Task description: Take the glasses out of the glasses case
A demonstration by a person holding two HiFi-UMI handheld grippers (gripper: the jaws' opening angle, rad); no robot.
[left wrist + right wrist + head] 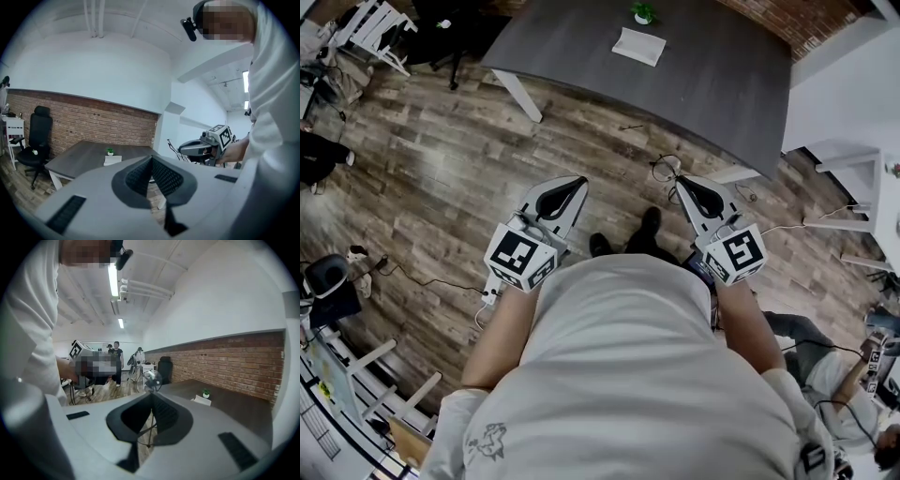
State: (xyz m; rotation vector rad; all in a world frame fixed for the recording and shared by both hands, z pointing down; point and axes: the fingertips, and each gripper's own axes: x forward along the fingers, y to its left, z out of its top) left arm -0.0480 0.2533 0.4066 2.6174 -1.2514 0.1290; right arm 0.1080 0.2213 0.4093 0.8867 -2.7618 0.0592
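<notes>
Right tongs (151, 395) closed, nothing between. Dark table (239, 404) at right by brick wall (225, 362): small potted plant (206, 393), white flat object (202, 401) beside it. Standing fan (151, 379) beyond tips.

The glasses case (638, 45) is showing as a white, flat, roughly rectangular item in the upper centre of the head view, lying flat on the dark grey table (722, 84) just below a small green potted plant (643, 12) and sitting slightly skewed to the frame edges. In the left gripper view it is appearing left of centre (112, 160), and in the right gripper view right of centre (203, 401), small and far off. At this range its lid state and contents are not resolving.
</notes>
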